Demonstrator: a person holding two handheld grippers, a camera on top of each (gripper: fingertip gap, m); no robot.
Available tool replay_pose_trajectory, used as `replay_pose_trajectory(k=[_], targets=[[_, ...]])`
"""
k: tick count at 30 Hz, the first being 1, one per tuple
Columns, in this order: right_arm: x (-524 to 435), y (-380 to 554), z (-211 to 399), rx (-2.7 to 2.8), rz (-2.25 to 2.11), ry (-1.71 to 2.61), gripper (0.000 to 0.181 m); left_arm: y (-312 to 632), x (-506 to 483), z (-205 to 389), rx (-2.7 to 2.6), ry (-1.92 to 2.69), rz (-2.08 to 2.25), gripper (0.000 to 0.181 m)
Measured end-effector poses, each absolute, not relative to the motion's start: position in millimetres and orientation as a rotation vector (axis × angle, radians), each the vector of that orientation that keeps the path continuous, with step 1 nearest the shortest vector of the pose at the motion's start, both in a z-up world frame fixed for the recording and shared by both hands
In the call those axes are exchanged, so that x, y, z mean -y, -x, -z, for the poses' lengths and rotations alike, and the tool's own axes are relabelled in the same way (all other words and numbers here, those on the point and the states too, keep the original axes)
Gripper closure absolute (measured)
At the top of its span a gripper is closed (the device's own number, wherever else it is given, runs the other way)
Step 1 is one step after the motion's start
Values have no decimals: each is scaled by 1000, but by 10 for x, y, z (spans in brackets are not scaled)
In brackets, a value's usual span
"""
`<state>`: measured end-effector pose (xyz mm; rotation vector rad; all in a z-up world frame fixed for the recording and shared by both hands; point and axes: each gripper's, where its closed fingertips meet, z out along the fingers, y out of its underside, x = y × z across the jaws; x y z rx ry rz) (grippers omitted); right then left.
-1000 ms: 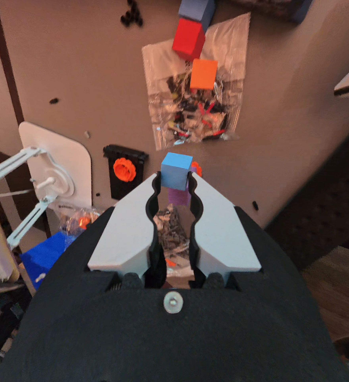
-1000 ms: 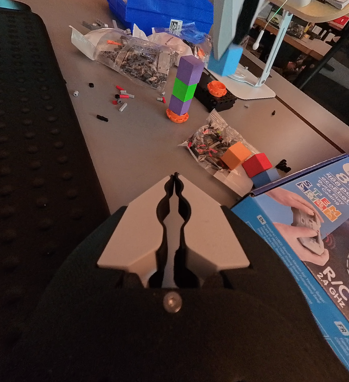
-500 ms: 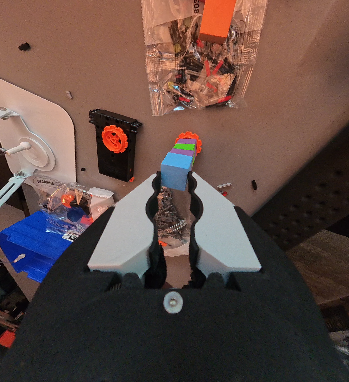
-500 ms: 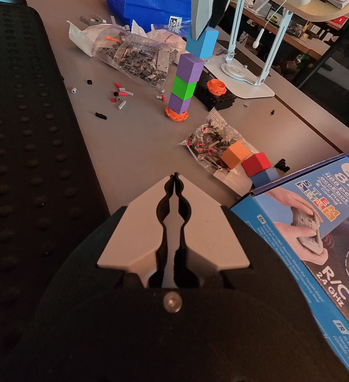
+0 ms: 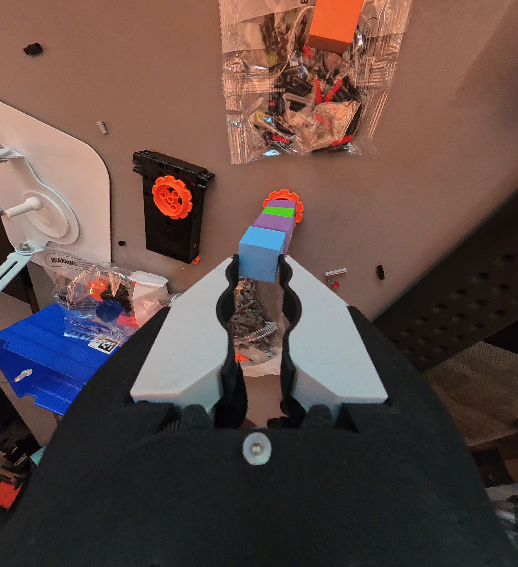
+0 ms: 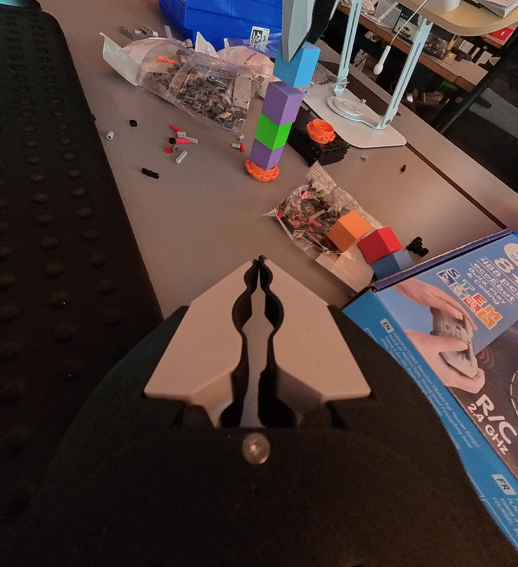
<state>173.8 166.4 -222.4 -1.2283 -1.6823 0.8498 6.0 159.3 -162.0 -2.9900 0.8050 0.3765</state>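
Clamped on the light-blue cube (image 5: pixel 261 257), my left gripper (image 5: pixel 257 264) holds it at the top of the 3-cube tower (image 6: pixel 274 129).
Over the last second I carried it across to the tower, whose orange gear (image 6: pixel 262 172) base hasn't shifted; my right gripper (image 6: pixel 259 264), tips together and empty, stayed well short of the tower.

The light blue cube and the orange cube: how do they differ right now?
The light blue cube is clamped in the left gripper, held at the top of the purple and green stack; the orange cube lies free on a clear bag of parts, beside a red cube. Both look like plain cubes of similar size.
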Motion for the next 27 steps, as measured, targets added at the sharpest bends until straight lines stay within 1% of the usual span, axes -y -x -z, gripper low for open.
replay_pose_trajectory(k=[27], targets=[[-1667,-1741,2222,1681,-850,1229,181,-75,-1606,1687,-827,3002,-392,156]])
